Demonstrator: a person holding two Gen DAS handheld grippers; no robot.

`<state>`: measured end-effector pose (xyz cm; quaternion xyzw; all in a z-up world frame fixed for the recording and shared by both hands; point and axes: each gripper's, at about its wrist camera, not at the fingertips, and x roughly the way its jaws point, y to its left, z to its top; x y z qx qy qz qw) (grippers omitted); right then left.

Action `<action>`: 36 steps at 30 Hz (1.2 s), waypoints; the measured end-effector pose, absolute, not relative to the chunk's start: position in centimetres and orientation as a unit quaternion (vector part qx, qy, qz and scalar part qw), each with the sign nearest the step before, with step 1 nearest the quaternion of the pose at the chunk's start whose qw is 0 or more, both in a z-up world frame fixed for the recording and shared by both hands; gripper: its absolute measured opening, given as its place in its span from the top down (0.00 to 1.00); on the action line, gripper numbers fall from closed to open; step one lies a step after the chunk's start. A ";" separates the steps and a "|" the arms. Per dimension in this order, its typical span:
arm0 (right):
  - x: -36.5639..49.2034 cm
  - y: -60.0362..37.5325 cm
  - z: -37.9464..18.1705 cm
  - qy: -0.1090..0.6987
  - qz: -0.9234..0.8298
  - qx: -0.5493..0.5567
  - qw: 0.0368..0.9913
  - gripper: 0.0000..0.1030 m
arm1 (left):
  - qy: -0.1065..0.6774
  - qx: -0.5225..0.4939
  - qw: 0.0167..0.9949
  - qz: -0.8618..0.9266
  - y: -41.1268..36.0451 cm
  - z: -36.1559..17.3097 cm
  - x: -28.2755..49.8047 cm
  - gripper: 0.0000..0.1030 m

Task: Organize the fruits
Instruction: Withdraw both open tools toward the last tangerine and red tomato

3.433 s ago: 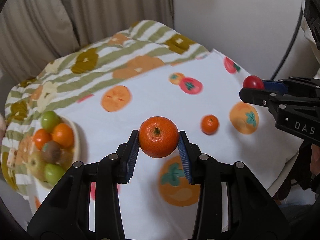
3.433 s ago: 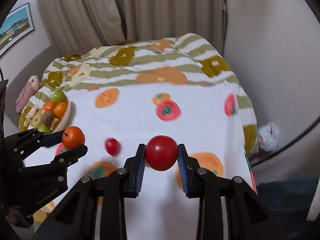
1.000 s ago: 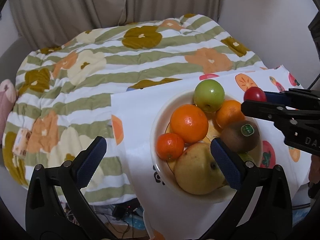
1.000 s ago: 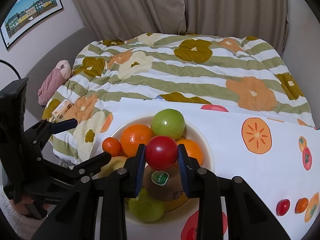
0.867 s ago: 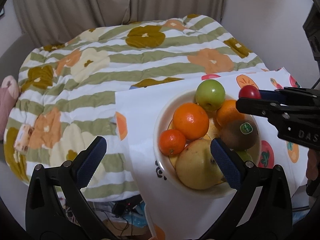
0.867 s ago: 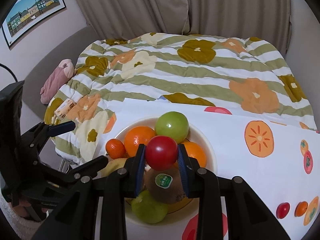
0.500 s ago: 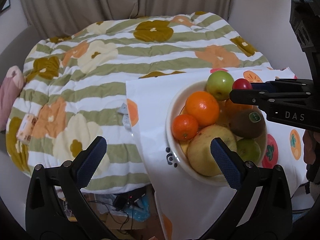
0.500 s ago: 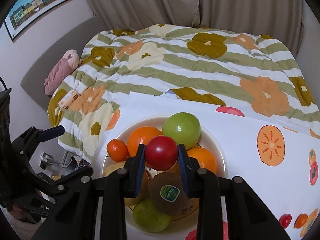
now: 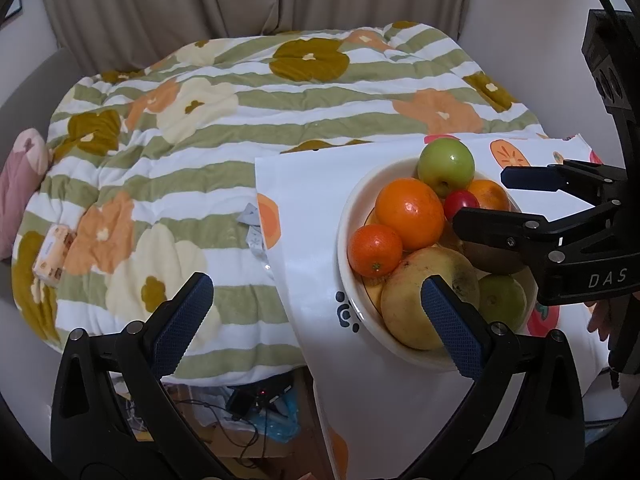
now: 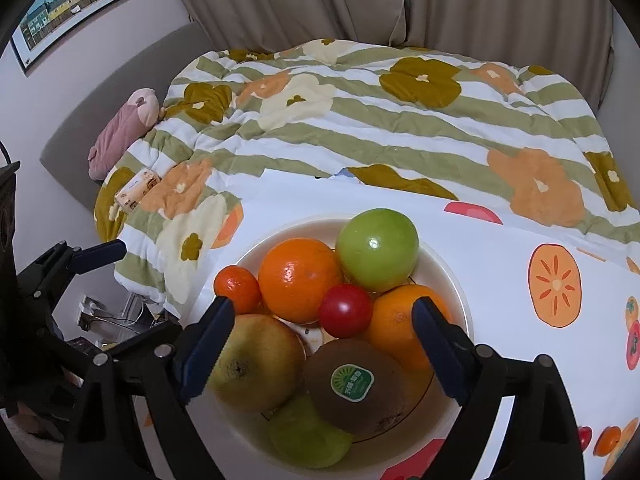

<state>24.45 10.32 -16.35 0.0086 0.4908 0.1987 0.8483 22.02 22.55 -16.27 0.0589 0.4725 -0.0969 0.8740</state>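
your right gripper (image 10: 320, 332) hangs over the cream ceramic fruit bowl (image 10: 456, 280) with its blue-padded jaws spread wide and nothing between them. the small round red tomato (image 10: 346, 311) lies in the middle of the pile, free of both pads, touching the large glossy orange (image 10: 300, 280) at its 10 o'clock, the shiny green apple (image 10: 377, 249) at its 1 o'clock and the second orange (image 10: 394, 328) at its 3 o'clock. the brown kiwi with a green sticker (image 10: 354, 386) sits at the tomato's 6 o'clock, the yellow-brown pear (image 10: 258, 362) at 8 o'clock, and the little mandarin (image 10: 237, 288) at 9 o'clock on the bowl's edge.

your left gripper (image 9: 318, 314) is also wide open and empty, at the bowl's 8 o'clock side, its right pad in front of the pear. the bowl rests on the white fruit-printed cloth (image 9: 304, 216), which lies over the green-striped floral quilt (image 9: 208, 120). a pink plush toy (image 10: 122, 132) and a small tissue pack (image 10: 136, 192) lie at the quilt's 9 o'clock edge.
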 end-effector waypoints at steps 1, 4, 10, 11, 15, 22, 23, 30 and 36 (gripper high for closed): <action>24.4 10.3 -16.3 0.489 0.199 0.009 0.849 0.14 | 0.472 0.060 0.874 -0.096 22.5 -16.3 22.0 0.00; 24.2 10.2 -16.0 0.485 0.201 0.016 0.851 0.13 | 0.472 0.062 0.874 -0.096 22.5 -16.2 21.9 0.00; 23.4 10.1 -14.9 0.478 0.201 0.019 0.855 0.00 | 0.463 0.075 0.878 -0.095 22.2 -15.0 21.1 0.00; 23.2 10.0 -14.5 0.476 0.201 0.019 0.856 0.00 | 0.461 0.077 0.879 -0.093 22.1 -14.6 20.9 0.00; 22.4 9.6 -13.3 0.470 0.202 0.020 0.859 0.00 | 0.452 0.077 0.884 -0.089 21.9 -13.2 19.9 0.00; 20.2 7.7 -10.6 0.449 0.203 0.016 0.870 0.00 | 0.445 0.077 0.889 -0.072 20.0 -10.8 18.2 0.00; 19.8 7.1 -10.1 0.445 0.200 0.016 0.873 0.00 | 0.444 0.076 0.890 -0.071 19.5 -10.4 17.8 0.00; 17.1 2.8 -8.0 0.440 0.208 0.007 0.873 0.00 | 0.431 0.067 0.898 -0.056 15.3 -8.7 15.5 0.00; 14.1 -2.7 -7.1 0.433 0.196 0.006 0.879 0.00 | 0.425 0.043 0.901 -0.072 10.7 -8.3 13.7 0.00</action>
